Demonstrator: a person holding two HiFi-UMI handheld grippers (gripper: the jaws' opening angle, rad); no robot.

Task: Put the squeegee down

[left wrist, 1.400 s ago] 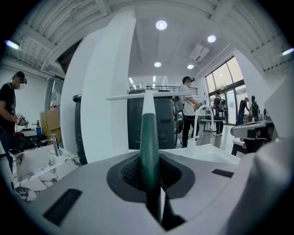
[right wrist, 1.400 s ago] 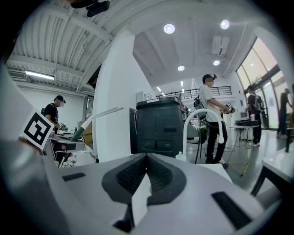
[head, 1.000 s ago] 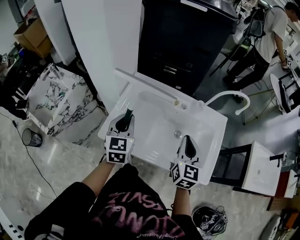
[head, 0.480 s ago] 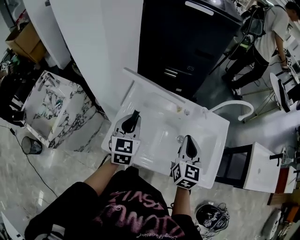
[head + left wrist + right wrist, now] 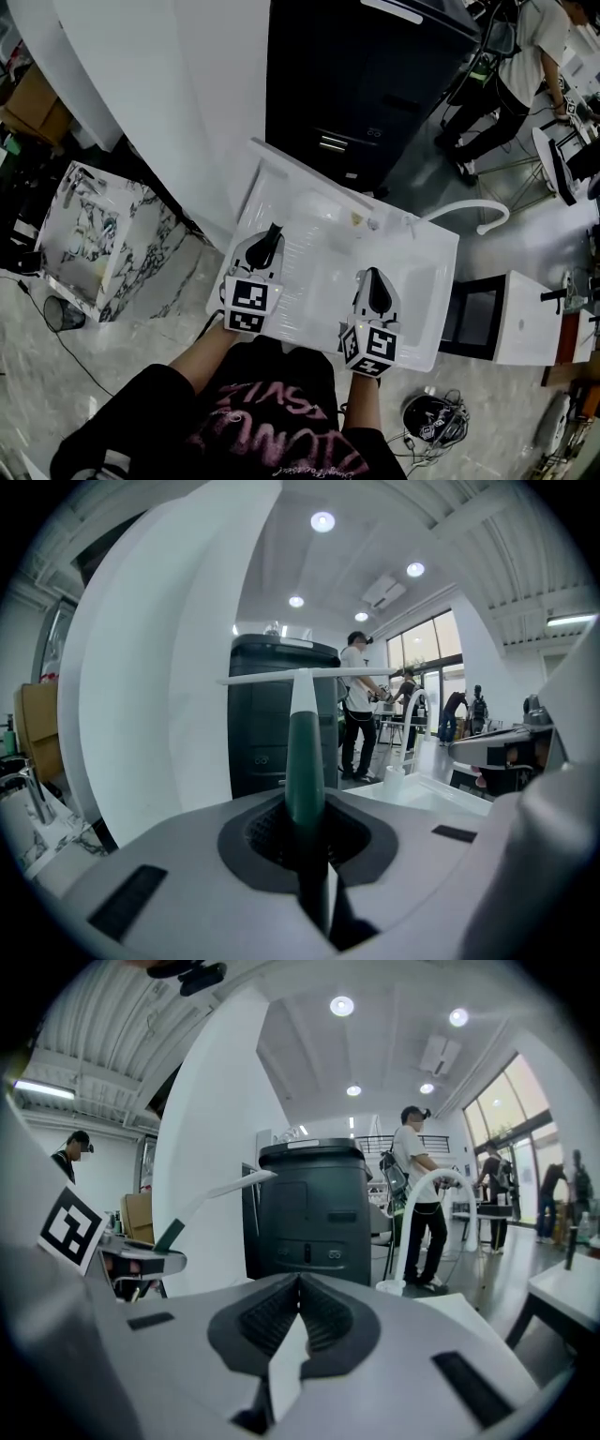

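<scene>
Little has shifted: both grippers hang over the white sink (image 5: 427, 281), the left one edged slightly farther across its basin. The left gripper (image 5: 307, 832) is clamped on the green handle of the squeegee (image 5: 305, 752), which stands upright with its thin blade bar crosswise on top. It looks light and stiff, best held at that handle (the blade edge probably flexes). The right gripper (image 5: 298, 1321) is closed on nothing. I see nothing loose in the basin.
</scene>
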